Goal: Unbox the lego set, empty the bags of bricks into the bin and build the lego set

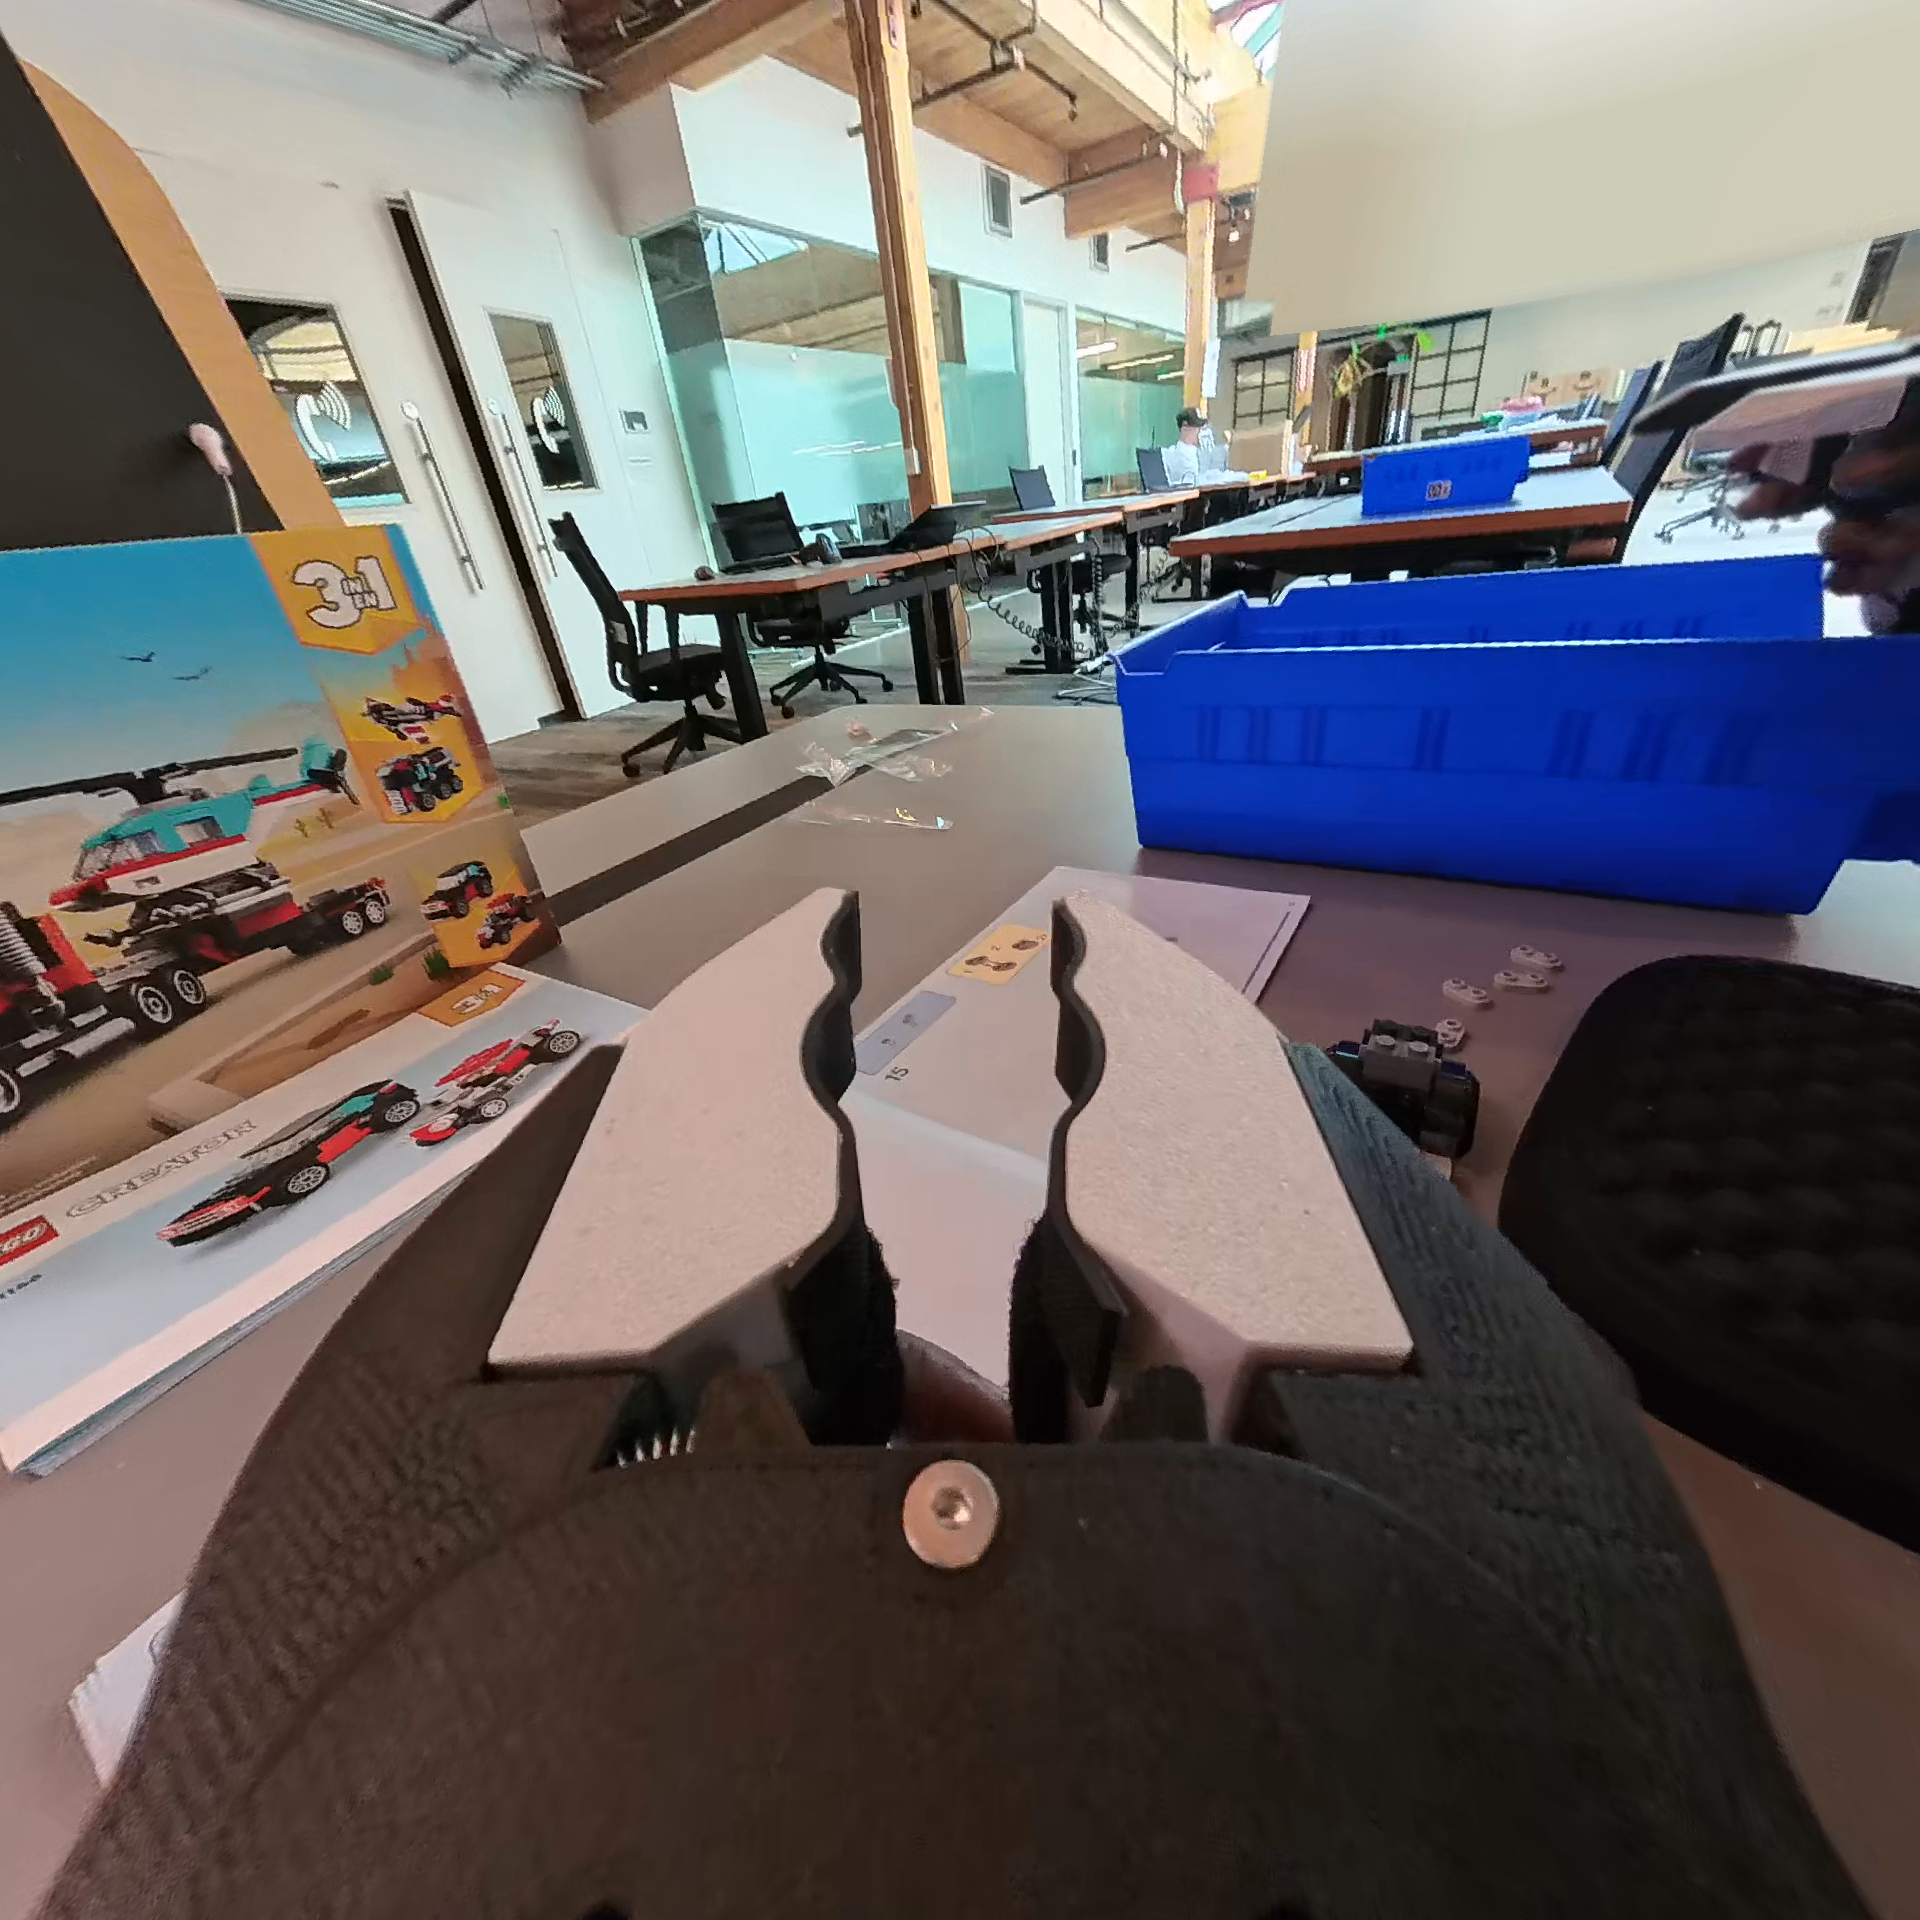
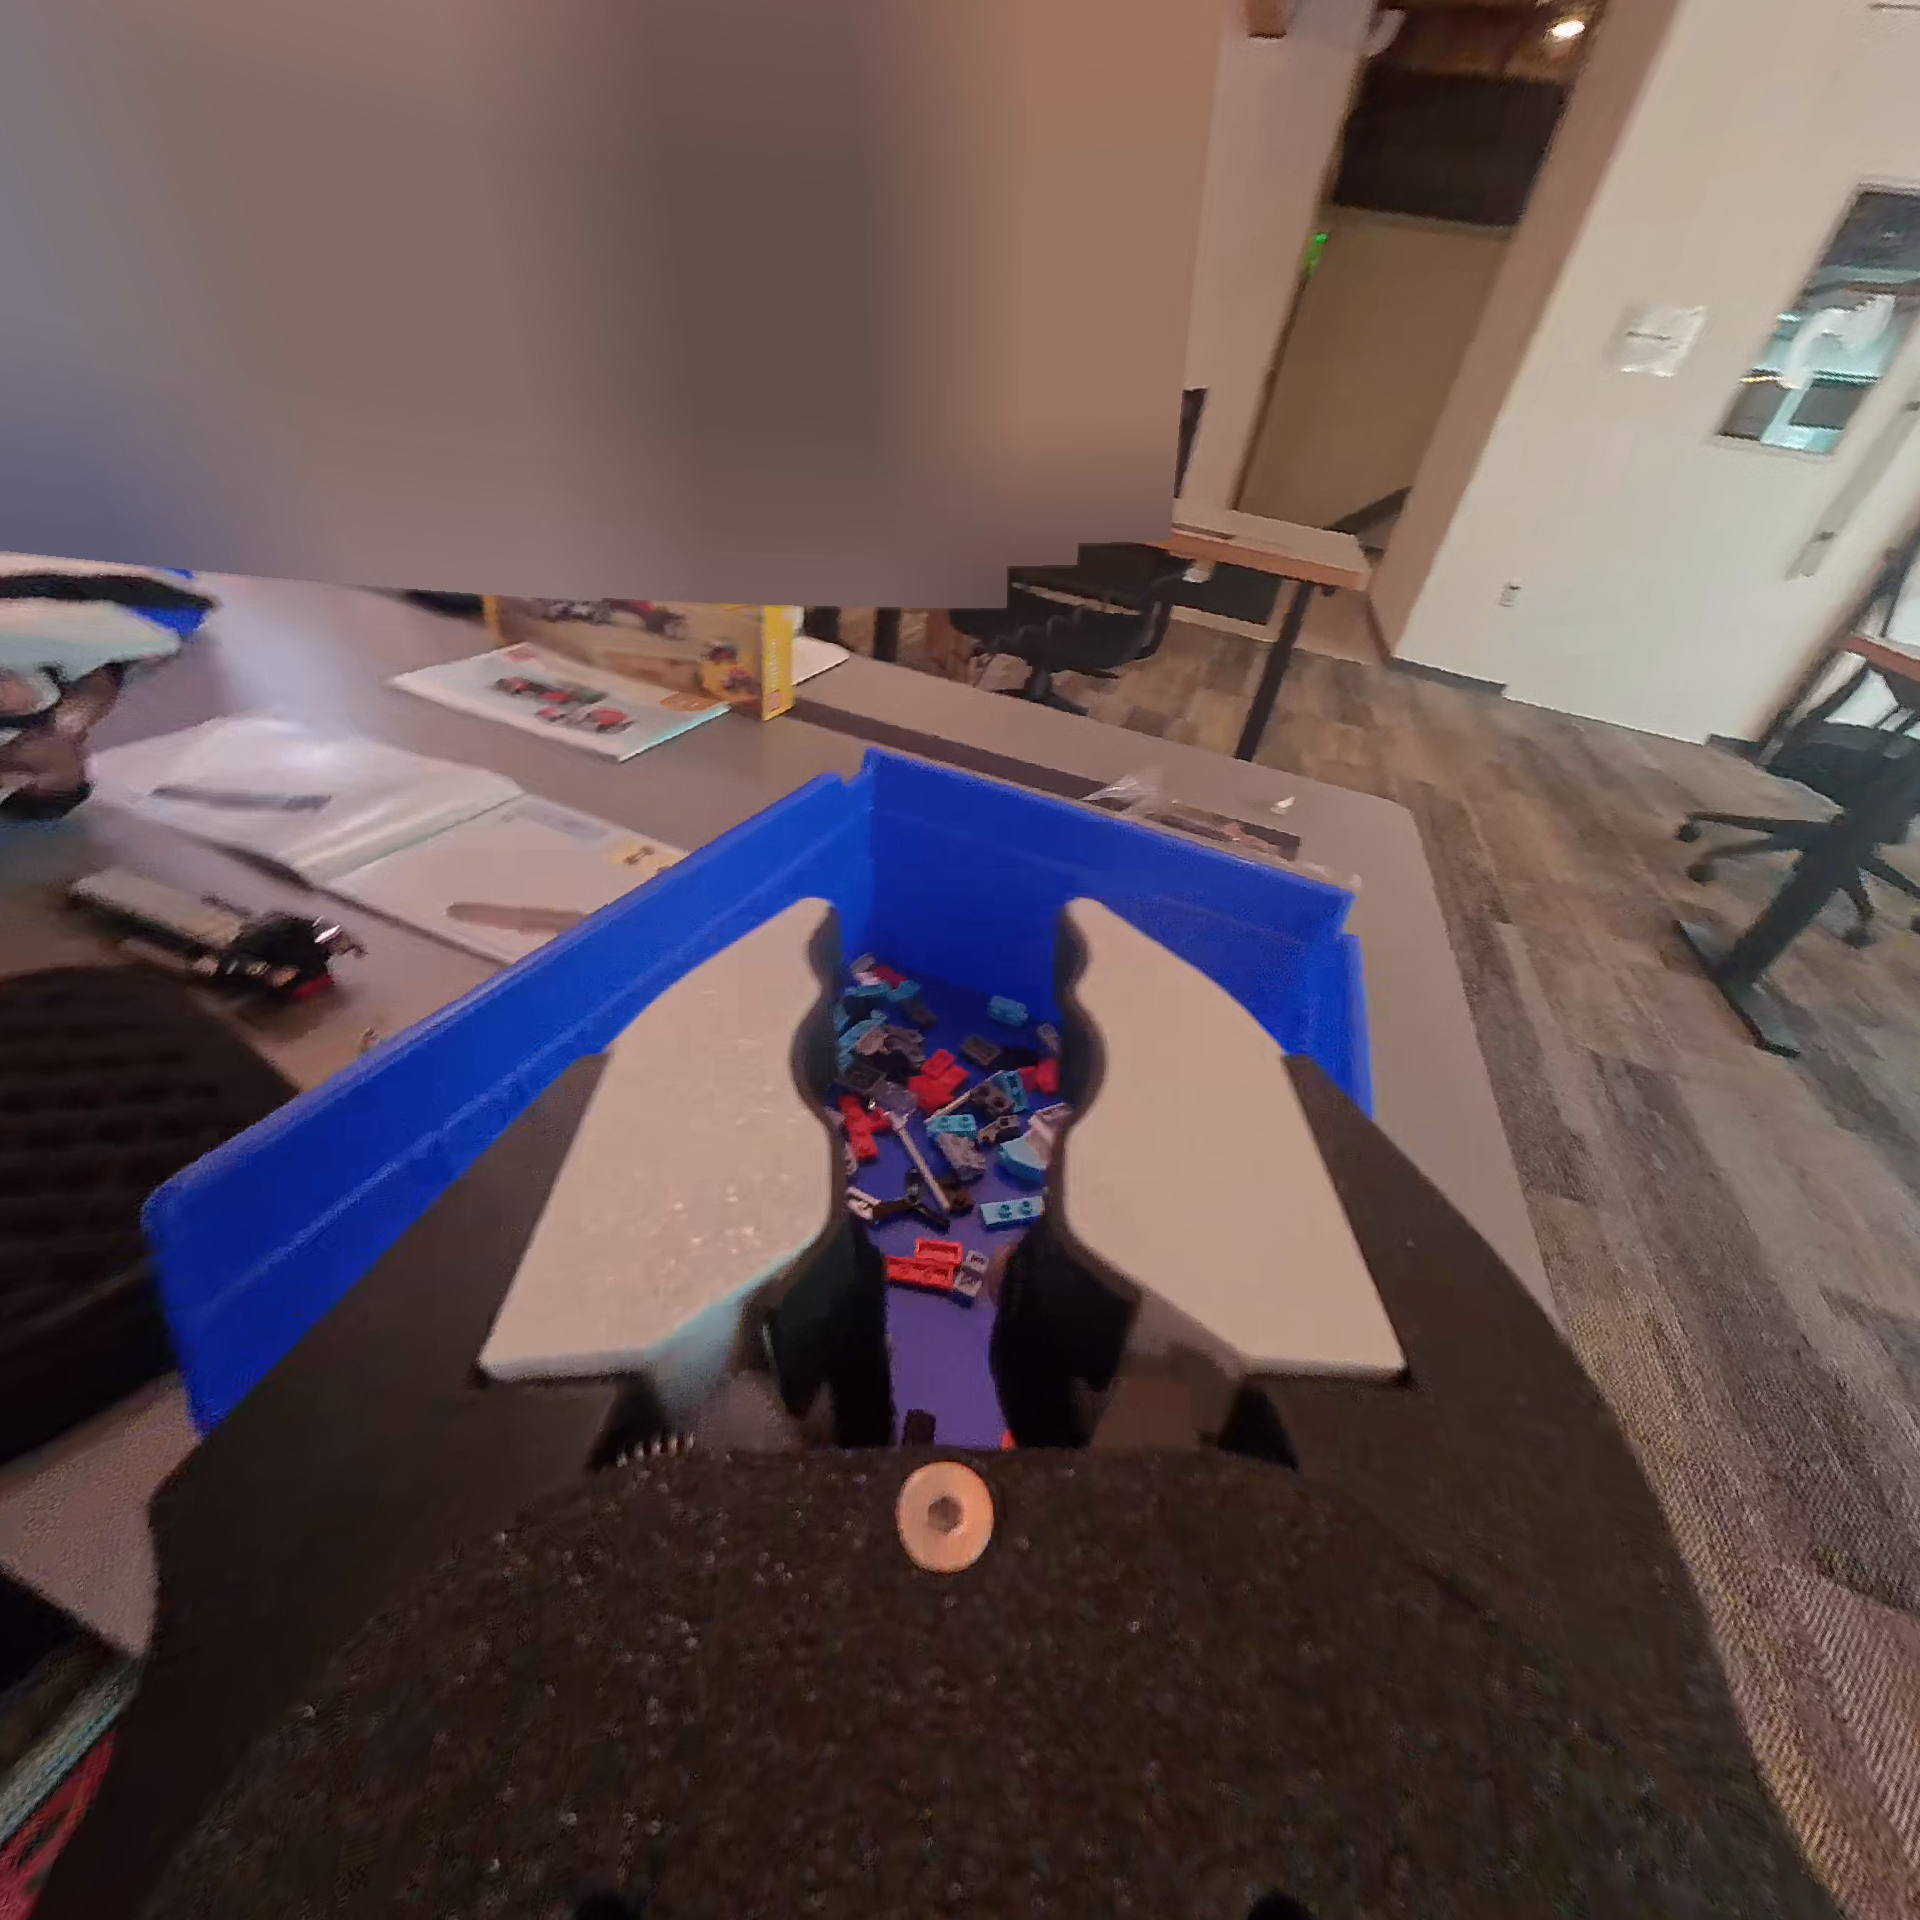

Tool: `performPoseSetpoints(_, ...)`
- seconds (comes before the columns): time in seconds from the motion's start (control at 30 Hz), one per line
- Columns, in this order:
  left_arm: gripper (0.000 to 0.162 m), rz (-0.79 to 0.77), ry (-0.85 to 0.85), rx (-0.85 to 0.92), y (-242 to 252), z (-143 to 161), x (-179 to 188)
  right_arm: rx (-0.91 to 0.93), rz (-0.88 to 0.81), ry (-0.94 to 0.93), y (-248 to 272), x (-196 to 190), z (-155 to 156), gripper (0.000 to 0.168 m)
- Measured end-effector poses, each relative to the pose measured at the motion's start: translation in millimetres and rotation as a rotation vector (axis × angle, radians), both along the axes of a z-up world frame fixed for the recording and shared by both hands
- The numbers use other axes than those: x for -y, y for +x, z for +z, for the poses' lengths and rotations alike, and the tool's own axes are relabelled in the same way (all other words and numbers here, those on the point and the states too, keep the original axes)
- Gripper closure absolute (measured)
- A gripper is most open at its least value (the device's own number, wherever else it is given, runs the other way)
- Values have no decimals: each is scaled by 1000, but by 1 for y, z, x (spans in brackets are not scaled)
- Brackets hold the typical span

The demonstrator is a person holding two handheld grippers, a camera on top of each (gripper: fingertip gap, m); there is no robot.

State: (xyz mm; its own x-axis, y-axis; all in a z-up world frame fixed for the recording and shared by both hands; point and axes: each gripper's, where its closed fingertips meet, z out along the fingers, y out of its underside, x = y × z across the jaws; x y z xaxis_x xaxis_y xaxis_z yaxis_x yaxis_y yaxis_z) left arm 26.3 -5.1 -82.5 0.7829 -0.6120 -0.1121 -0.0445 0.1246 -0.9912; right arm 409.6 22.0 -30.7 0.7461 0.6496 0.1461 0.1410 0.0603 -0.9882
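Observation:
My left gripper (image 1: 956,935) is open and empty, low over an open instruction booklet (image 1: 1164,935) on the grey table. The lego box (image 1: 208,779) stands upright to its left. A small dark partly built assembly (image 1: 1418,1081) and several small grey pieces (image 1: 1496,982) lie to its right. The blue bin (image 1: 1507,748) stands beyond them. My right gripper (image 2: 945,935) is open and empty, above the blue bin (image 2: 520,1039), pointing down at the loose bricks (image 2: 945,1101) inside. A long dark assembly (image 2: 239,935) lies left of the bin.
A closed booklet (image 1: 260,1195) lies in front of the box. Empty clear bags (image 1: 873,758) lie at the table's far side. A black mesh rounded object (image 1: 1714,1195) sits close on the right. The table edge (image 2: 1455,935) runs right of the bin, with floor and office chairs beyond. Some 40 centimetres of space lies between my two pairs of fingers.

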Motion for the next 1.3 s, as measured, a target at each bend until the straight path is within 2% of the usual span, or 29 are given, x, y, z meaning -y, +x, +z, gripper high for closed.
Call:
performPoseSetpoints(0.1,127,-20,-1,-1,2,-1,1,106,71,-53,-9,10,-13,162)
performPoseSetpoints(0.17,125,-27,-1,-10,4,-2,1,171,77,-78,-9,12,-20,165)
performPoseSetpoints(0.3,125,-23,-12,-22,4,-4,0,227,108,-103,-8,20,-23,162)
performPoseSetpoints(0.43,125,-28,-7,-19,5,-3,1,229,56,-108,7,20,-17,156)
performPoseSetpoints(0.77,125,-42,-12,-40,9,-6,1,320,31,-282,23,27,-41,149)
performPoseSetpoints(1.0,125,-42,-12,-41,9,-6,1,293,-56,-371,43,26,-41,145)
performPoseSetpoints(1.2,125,-50,-14,-46,10,-7,1,500,-56,-634,52,37,-81,142)
performPoseSetpoints(1.3,125,-50,-15,-43,10,-7,1,551,-25,-640,43,33,-89,140)
